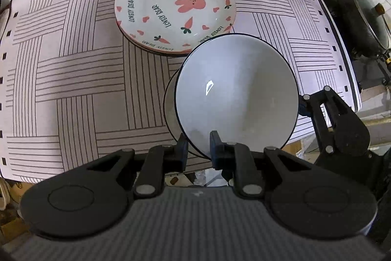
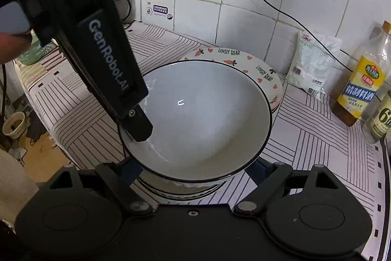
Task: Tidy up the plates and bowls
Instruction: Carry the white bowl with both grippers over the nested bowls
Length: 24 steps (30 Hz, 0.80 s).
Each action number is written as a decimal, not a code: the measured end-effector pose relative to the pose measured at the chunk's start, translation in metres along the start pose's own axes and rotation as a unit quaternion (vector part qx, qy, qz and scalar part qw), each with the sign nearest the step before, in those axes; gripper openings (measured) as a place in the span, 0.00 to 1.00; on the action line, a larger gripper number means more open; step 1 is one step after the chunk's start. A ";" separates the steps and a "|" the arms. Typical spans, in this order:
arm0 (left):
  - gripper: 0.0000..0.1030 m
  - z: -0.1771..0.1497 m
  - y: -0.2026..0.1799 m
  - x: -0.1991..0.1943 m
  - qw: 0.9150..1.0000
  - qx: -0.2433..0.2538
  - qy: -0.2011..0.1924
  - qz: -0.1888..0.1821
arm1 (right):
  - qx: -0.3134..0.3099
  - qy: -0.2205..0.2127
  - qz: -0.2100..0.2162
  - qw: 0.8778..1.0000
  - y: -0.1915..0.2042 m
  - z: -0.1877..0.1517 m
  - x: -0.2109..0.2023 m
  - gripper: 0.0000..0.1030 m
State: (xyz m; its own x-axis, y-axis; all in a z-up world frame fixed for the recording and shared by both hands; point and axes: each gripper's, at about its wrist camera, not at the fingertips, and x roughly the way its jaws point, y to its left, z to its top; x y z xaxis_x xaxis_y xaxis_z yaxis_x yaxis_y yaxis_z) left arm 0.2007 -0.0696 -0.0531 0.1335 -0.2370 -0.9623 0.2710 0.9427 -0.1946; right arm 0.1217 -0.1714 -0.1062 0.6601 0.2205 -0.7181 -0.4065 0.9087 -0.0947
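Nesting top bowl (image 1: 235, 92) onto lower bowl (image 1: 169, 109): my left gripper (image 1: 198, 151) pinches its rim, tilted; right gripper (image 2: 195, 170) gapes round, no grip. Plates (image 1: 174, 6) stacked behind; bowl needs seating.

My left tool (image 1: 198, 151) pinched the near rim of a tilted white bowl (image 1: 235, 94), another bowl (image 1: 169, 109) just behind it, carrot-patterned plates (image 1: 174, 5) stacked farther along the striped surface (image 1: 73, 80).

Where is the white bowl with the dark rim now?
The white bowl is held by the left gripper at its near rim, above another bowl, just in front of the carrot plates.
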 end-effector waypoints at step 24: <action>0.16 -0.008 0.011 0.002 1.000 0.000 0.002 -0.004 | -0.002 -0.019 -0.007 1.000 0.012 -0.004 -0.003 0.89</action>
State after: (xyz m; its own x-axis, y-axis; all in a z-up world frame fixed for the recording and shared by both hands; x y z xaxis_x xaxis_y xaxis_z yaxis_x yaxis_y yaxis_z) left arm 0.1965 -0.0582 -0.0589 0.1282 -0.2442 -0.9612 0.2712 0.9409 -0.2029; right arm 0.1124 -0.1627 -0.1076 0.6894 0.2222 -0.6895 -0.3999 0.9104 -0.1065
